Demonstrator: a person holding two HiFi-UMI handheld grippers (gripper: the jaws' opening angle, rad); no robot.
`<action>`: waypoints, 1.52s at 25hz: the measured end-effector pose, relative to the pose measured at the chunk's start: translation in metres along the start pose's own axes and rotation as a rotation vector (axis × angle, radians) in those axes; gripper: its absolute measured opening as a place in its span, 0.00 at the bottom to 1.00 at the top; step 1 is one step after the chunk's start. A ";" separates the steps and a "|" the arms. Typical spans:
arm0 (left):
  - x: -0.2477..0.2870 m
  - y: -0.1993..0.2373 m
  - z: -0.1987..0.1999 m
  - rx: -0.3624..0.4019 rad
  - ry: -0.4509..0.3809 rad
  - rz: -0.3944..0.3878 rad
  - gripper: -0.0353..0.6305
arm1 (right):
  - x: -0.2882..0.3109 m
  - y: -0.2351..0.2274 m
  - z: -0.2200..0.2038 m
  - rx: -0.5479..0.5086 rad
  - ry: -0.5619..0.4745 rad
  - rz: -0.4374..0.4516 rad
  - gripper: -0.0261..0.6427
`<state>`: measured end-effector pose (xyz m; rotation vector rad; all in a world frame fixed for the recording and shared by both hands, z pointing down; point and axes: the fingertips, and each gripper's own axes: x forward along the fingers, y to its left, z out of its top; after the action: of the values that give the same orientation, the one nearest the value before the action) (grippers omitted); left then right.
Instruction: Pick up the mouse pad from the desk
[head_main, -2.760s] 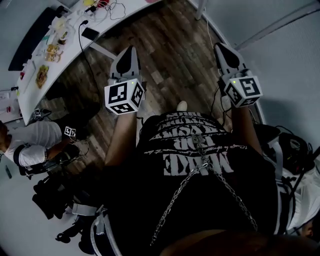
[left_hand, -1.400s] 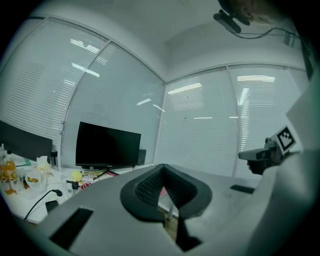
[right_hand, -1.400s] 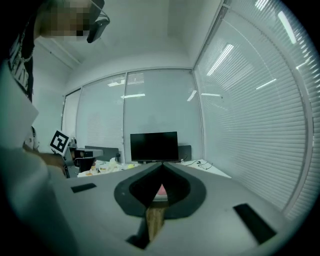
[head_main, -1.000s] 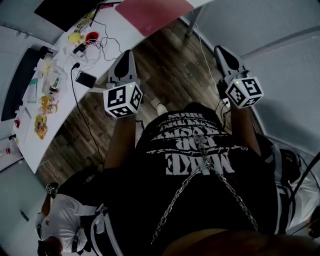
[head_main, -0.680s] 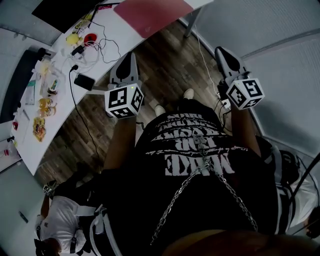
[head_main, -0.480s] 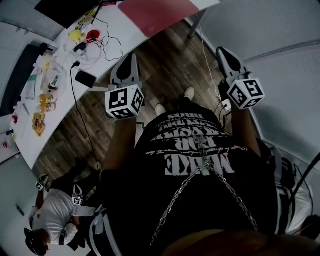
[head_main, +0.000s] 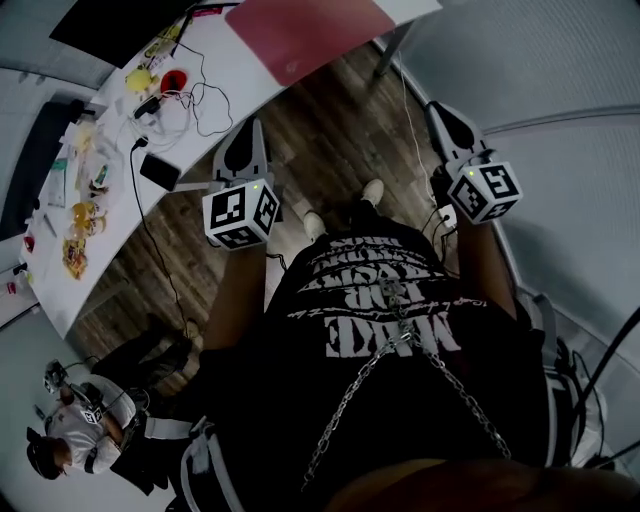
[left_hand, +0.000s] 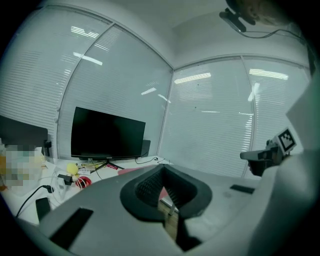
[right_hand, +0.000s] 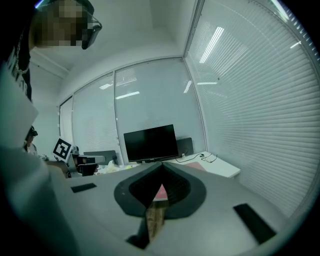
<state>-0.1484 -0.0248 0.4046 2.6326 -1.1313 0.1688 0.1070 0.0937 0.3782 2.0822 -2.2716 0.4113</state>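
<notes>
The red mouse pad (head_main: 310, 35) lies flat on the white desk (head_main: 230, 65), near its right end. Both grippers hang over the wooden floor short of the desk, apart from the pad. My left gripper (head_main: 246, 130) is shut and empty, its tip close to the desk's near edge. My right gripper (head_main: 438, 108) is also shut and empty, to the right of the desk leg. In the left gripper view the mouse pad (left_hand: 131, 170) shows as a pink strip beyond the shut left gripper (left_hand: 164, 168). The right gripper view shows the mouse pad (right_hand: 160, 193) past the right gripper (right_hand: 161, 165).
A black monitor (head_main: 110, 20) stands behind the pad. Cables, a yellow object (head_main: 135, 78), a red object (head_main: 172, 80) and a black phone (head_main: 160, 172) crowd the desk's left part. Blinds (right_hand: 240, 110) close the right side. Another person (head_main: 70, 435) is low at the left.
The desk and mouse pad have come into view and drawn closer as both grippers moved forward and slightly down. Both stay shut. The other person has shifted toward the lower left.
</notes>
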 end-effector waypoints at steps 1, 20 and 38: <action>0.007 -0.001 0.002 0.000 0.005 0.013 0.06 | 0.003 -0.007 -0.001 0.008 0.010 0.006 0.04; 0.127 -0.105 0.065 -0.013 -0.098 -0.009 0.06 | 0.034 -0.123 0.056 -0.004 -0.042 0.162 0.04; 0.171 0.004 0.030 -0.096 -0.019 0.153 0.06 | 0.163 -0.126 0.045 -0.013 0.078 0.249 0.04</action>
<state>-0.0341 -0.1548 0.4127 2.4695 -1.3132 0.1167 0.2208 -0.0832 0.3886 1.7485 -2.4857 0.4755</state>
